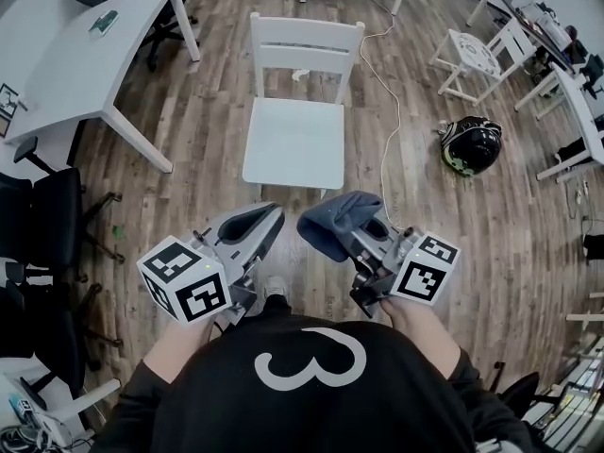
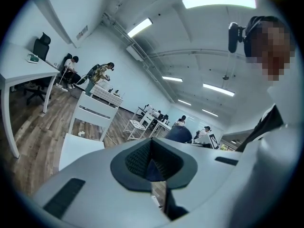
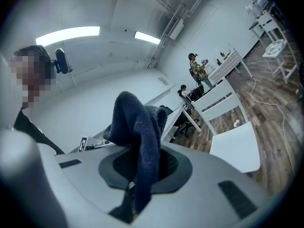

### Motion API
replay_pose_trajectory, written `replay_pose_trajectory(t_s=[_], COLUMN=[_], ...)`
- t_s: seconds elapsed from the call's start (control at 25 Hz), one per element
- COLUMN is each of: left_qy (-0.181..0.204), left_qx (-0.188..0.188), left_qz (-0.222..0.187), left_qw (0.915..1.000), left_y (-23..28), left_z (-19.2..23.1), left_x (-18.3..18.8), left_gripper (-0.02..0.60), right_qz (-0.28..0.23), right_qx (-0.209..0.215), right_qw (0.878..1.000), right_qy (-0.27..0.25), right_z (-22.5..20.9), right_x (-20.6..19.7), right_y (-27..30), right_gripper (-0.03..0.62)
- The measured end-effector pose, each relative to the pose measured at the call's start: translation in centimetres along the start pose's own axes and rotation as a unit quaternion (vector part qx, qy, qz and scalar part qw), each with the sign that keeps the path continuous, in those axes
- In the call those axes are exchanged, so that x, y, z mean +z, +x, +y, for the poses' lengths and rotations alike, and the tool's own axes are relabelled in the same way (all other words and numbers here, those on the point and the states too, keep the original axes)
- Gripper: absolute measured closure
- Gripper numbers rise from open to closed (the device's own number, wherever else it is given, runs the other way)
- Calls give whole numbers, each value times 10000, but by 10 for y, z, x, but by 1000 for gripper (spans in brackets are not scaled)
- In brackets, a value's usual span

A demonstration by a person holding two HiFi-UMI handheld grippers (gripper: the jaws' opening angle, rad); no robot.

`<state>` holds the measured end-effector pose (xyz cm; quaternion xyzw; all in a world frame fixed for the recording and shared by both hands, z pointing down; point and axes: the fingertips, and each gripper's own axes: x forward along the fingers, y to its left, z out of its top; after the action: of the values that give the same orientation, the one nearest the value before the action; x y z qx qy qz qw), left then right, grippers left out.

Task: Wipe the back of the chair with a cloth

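Head view: my right hand-held gripper (image 1: 360, 226) clamps the cloth (image 1: 332, 223), judged soft and limp, best held bunched, just in front of the chair (image 1: 293, 149); my left hand-held gripper (image 1: 257, 223) has jaws together, empty.

Left claw (image 1: 257, 221) closed on nothing, right claw (image 1: 357, 230) clamping the cloth (image 1: 330, 217).

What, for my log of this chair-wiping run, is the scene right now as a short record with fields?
right gripper: shut on the dark blue cloth
left gripper: jaws together, nothing held
chair: white, in front of both grippers, neither touching it
chair back: on the far side, cloth not on it
floor, to the right of the chair: helmet, white cable
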<state>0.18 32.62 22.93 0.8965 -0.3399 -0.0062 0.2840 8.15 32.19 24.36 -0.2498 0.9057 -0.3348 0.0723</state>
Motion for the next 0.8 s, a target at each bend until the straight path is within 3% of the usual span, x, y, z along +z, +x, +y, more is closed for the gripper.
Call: replay_pose_trajectory(t_s=[0.2, 0.4, 0.8], left_qy=[-103, -137, -281], left_qx=[7, -35, 24], left_qz=[30, 89, 323], left_qw=[9999, 9999, 9991], left_y=[-9, -2, 76], left_z=[61, 88, 133], left_x=[23, 37, 63], left_gripper=[568, 568, 568], right_qz=[-9, 41, 6], right_qx=[-93, -196, -430], right_qw=[9998, 9997, 9990], right_qy=[-156, -171, 148], right_z=[-10, -22, -104], right_x=[10, 15, 59], right_y=[61, 86, 104], right_gripper=[545, 545, 545])
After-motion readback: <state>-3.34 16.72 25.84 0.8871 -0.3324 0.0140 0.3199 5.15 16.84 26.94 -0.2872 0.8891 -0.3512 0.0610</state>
